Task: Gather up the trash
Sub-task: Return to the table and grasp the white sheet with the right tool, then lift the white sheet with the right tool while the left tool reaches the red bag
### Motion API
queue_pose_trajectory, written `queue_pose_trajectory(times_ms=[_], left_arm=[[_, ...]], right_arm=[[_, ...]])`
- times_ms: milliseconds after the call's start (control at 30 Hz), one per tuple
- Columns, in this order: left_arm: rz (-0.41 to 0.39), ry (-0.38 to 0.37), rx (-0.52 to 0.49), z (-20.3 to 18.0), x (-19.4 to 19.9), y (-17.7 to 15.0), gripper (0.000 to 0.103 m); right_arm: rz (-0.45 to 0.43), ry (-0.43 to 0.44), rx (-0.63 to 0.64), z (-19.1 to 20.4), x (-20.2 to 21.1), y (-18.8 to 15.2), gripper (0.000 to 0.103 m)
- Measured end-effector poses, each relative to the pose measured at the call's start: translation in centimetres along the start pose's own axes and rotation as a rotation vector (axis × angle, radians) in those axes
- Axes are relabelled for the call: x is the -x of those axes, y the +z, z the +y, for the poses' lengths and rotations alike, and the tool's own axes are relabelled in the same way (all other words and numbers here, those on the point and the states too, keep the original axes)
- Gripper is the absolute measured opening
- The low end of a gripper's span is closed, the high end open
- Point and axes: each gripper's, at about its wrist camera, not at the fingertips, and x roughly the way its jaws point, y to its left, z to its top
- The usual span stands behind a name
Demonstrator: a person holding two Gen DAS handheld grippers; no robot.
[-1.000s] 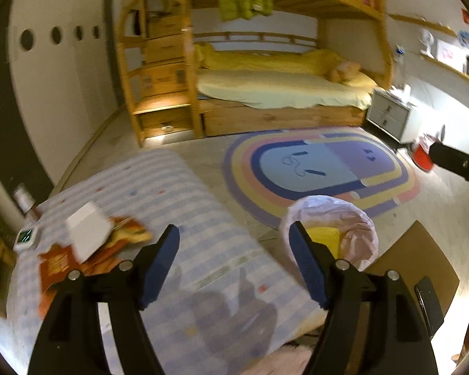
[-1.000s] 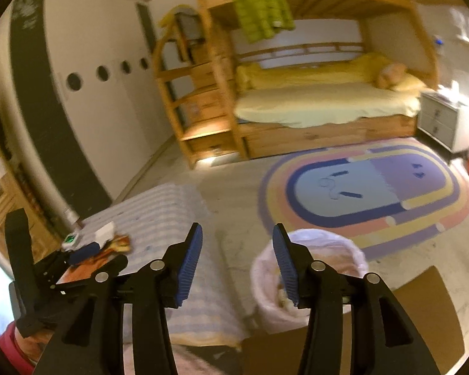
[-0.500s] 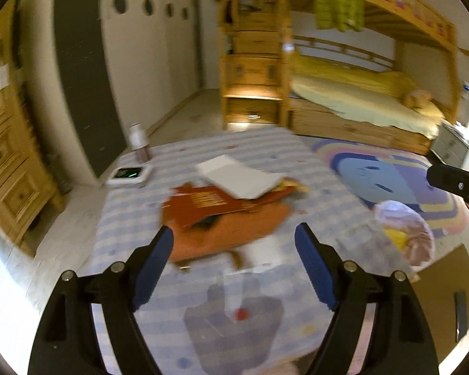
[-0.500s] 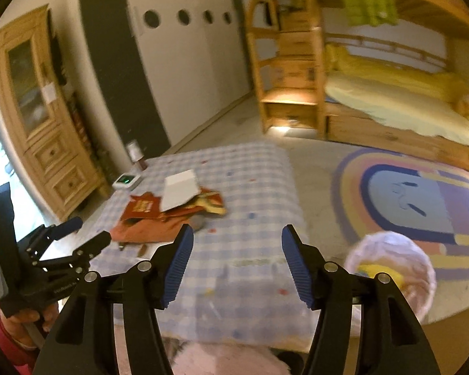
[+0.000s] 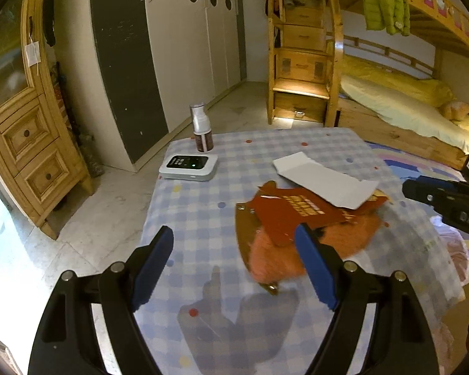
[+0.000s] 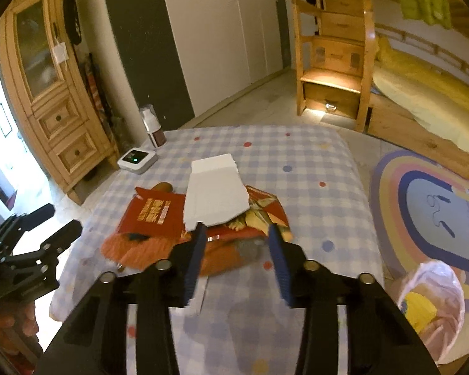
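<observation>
- My left claw (image 5: 234,259) is spread wide with nothing in it, above the checkered desk (image 5: 203,206).
- My right claw (image 6: 234,243) gapes too, just short of the red wrapper (image 6: 153,215) and white paper (image 6: 215,193).
- Bin (image 6: 434,306) stands on the floor, right of the desk.

Red wrapper (image 5: 294,215) on checkered tablecloth (image 5: 203,206)

Trash pile mid-table: white paper (image 6: 215,192) flat on top, overlapping red packet (image 6: 153,217) (gold print) at its left, orange wrapper (image 6: 140,248) underneath, nearest. Lined bin (image 6: 430,303) w/ yellow scrap on floor, near right.
</observation>
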Motion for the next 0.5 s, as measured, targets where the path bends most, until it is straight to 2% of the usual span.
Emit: queue_pose_trajectory(times_ms=[267, 400, 467, 500], left_arm=[[0.017, -0.015, 0.027, 1.3, -1.6, 0.5, 0.078], [0.031, -0.021, 0.02, 1.4, -1.8, 0.1, 0.078], [0.038, -0.025, 0.023, 1.4, -1.9, 0.0, 0.078], [0.043, -0.026, 0.026, 1.5, -2.0, -0.1, 0.078]], right_arm=[[0.096, -0.015, -0.039, -0.1, -5.6, 1.3, 0.038], [0.114, 0.001, -0.065, 0.0, -6.9, 1.0, 0.037], [0.108, 0.002, -0.053, 0.4, -6.9, 1.0, 0.022], [0.107, 0.003, -0.055, 0.5, -6.9, 0.9, 0.011]])
